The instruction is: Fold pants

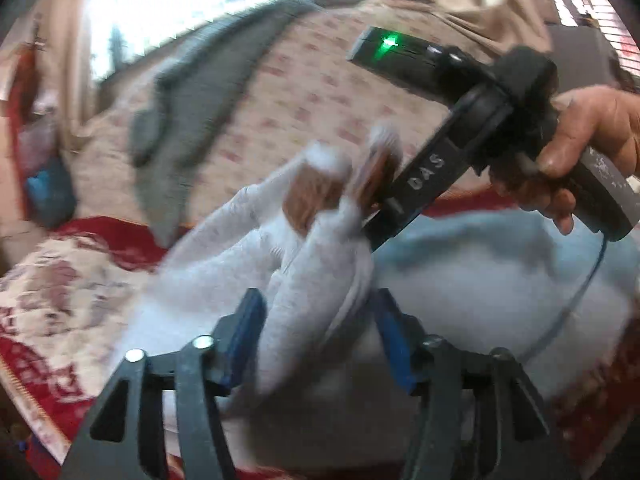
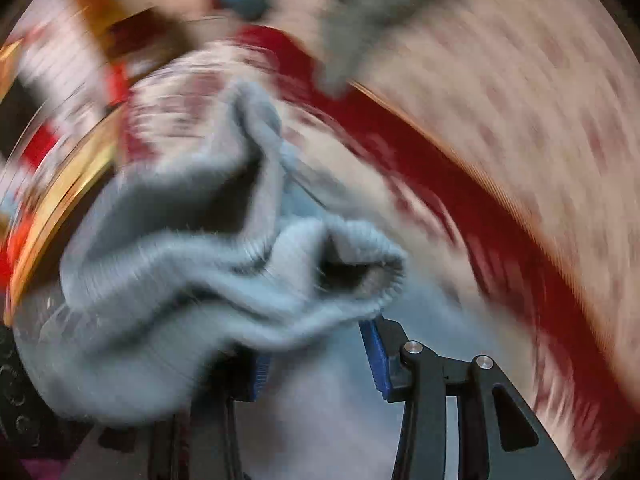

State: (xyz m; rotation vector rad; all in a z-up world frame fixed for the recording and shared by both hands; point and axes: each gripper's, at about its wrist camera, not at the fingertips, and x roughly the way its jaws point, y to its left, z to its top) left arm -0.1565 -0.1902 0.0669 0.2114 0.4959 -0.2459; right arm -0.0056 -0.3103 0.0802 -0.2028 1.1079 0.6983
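The pants [image 1: 480, 272] are pale grey-blue, soft and bunched on a red patterned cover. In the left wrist view my left gripper [image 1: 318, 342] stands open, a raised fold of the pants running between its blue pads [image 1: 244, 336]. Just beyond it, a hand [image 1: 592, 140] holds my right gripper [image 1: 348, 184], whose fingertips are wrapped in the same cloth. In the right wrist view the right gripper [image 2: 318, 364] is shut on a bunch of the pants [image 2: 168, 248]. That bunch hides its left pad, and an open cuff [image 2: 360, 272] hangs just above the right pad. Both views are motion-blurred.
A dark grey garment [image 1: 200, 100] lies across a beige flowered bedspread [image 1: 340, 92] behind the pants. A red and cream patterned cover [image 1: 60, 280] spreads to the left. A blue object [image 1: 44, 192] sits at the far left, and a bright window fills the top.
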